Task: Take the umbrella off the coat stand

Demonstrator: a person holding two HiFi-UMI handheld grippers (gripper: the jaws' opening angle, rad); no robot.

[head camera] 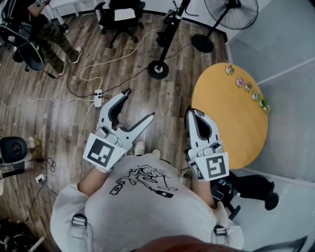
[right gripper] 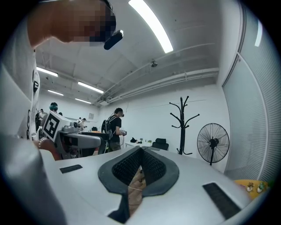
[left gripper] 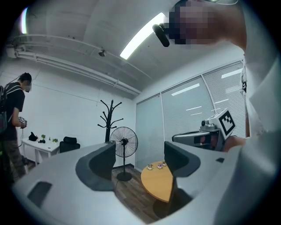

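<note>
The black coat stand (head camera: 167, 42) rises from its round base on the wood floor ahead of me; it also shows far off as a bare branched coat stand (left gripper: 109, 121) by the white wall and again as the coat stand (right gripper: 183, 125). No umbrella hangs on it in any view. My left gripper (head camera: 140, 104) is held level with its jaws spread wide and nothing between them (left gripper: 139, 160). My right gripper (head camera: 193, 114) is shut, its ribbed pads (right gripper: 151, 166) meeting with nothing in them. A black object (head camera: 251, 188) lies on the floor at my right; I cannot tell what it is.
A round yellow table (head camera: 226, 118) with small figurines stands at my right. A standing fan (head camera: 231, 12) is beyond it. A power strip (head camera: 98, 97) and cables cross the floor. An office chair (head camera: 120, 15) and a person (head camera: 49, 29) are at the back left.
</note>
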